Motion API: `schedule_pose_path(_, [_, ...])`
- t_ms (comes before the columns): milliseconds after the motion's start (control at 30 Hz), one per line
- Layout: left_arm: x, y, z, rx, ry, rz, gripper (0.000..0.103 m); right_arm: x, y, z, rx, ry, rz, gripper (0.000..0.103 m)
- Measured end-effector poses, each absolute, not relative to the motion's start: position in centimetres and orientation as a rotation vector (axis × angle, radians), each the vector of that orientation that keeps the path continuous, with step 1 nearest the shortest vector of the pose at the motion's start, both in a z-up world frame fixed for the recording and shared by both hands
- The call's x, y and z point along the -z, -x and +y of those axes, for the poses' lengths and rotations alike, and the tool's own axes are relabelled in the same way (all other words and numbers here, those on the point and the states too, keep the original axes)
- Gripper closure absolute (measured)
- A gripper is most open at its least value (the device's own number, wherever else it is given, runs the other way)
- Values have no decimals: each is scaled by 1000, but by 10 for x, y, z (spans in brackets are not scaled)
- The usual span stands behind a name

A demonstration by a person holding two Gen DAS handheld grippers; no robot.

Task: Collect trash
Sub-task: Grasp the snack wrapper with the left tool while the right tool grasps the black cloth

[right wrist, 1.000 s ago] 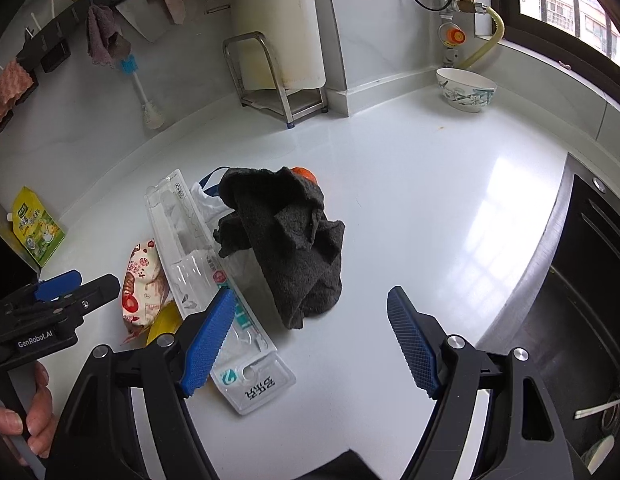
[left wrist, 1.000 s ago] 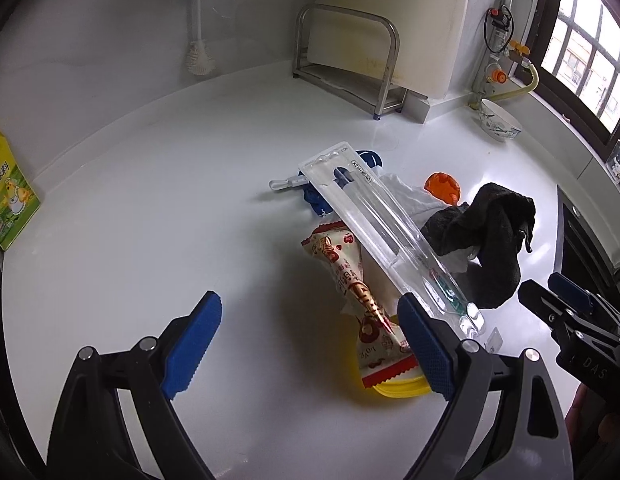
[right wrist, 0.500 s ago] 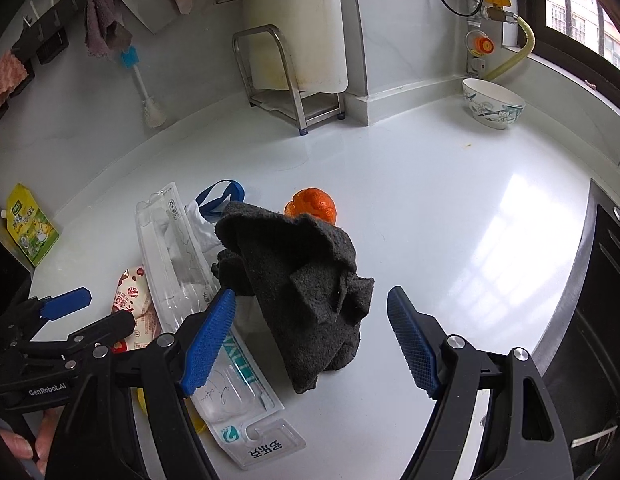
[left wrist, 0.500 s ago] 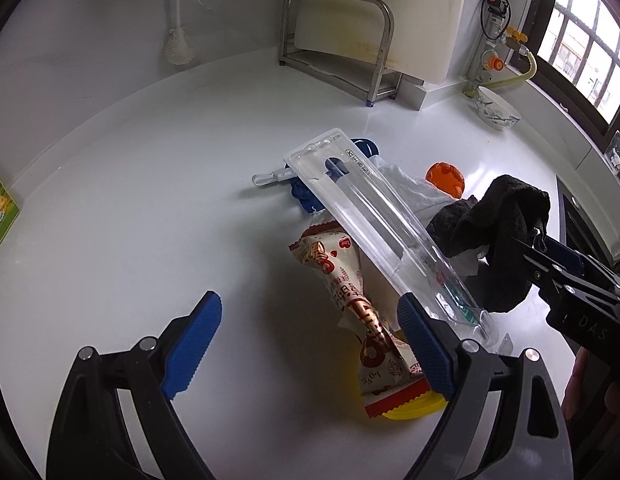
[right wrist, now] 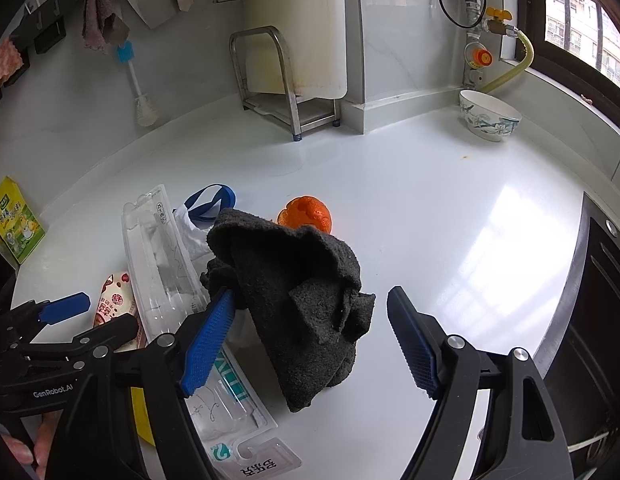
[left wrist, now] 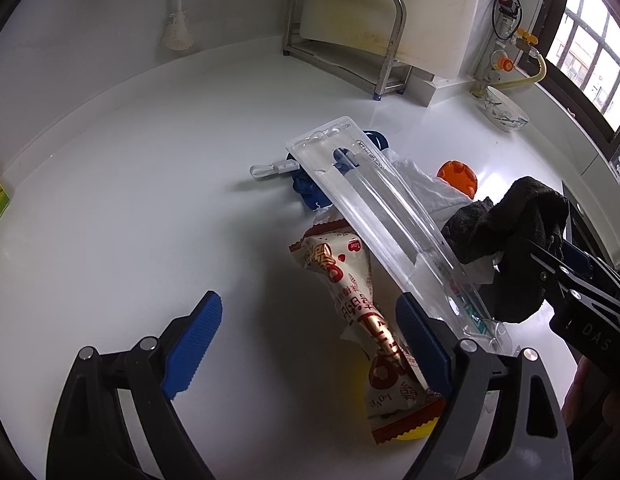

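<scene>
A heap of trash lies on the white counter [left wrist: 129,208]. A clear plastic blister pack [left wrist: 390,216] rests across a red and white snack wrapper [left wrist: 350,300] and a yellow lid [left wrist: 414,434]. A dark grey cloth [right wrist: 297,300] lies over crumpled white paper [left wrist: 426,188], beside an orange peel [right wrist: 305,212] and a blue strap [right wrist: 209,200]. My left gripper [left wrist: 310,344] is open, its right pad at the blister pack's near end. My right gripper [right wrist: 305,344] is open around the cloth, its left pad touching it.
A steel rack [right wrist: 277,92] with a white board stands at the back wall. A patterned bowl [right wrist: 490,120] sits at the back right by the gas valve. A bottle brush [right wrist: 137,92] hangs on the wall. A yellow-green packet [right wrist: 17,220] leans at left. A dark sink [right wrist: 590,320] is at right.
Both grippers have moved forward toward the heap. The right gripper has closed in on the dark cloth, which now lies between its fingers. Both stay open.
</scene>
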State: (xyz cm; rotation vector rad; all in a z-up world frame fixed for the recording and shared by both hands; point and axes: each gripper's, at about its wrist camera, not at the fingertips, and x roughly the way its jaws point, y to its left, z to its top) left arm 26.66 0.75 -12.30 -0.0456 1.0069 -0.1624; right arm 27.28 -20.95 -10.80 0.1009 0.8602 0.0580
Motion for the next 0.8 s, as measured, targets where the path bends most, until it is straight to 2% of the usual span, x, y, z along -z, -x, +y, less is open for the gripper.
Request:
schedule_pose_path(133, [127, -265, 5, 174, 43, 1017, 31, 111, -274, -208, -53, -93, 862, 28])
schedule_pose_path(267, [130, -265, 4, 192, 45, 1032, 50, 110, -274, -205, -62, -84, 853, 30])
schedule_pose_path(433, [133, -266, 7, 204, 57, 1051, 74, 108, -273, -199, -77, -53, 853, 53])
schedule_pose_path(533, [132, -266, 11, 203, 62, 1048, 74, 105, -272, -202, -80, -68, 851, 64])
schedule_pose_path(800, [114, -265, 21, 190, 48, 1001, 76, 93, -262, -214, -41, -113, 827, 76])
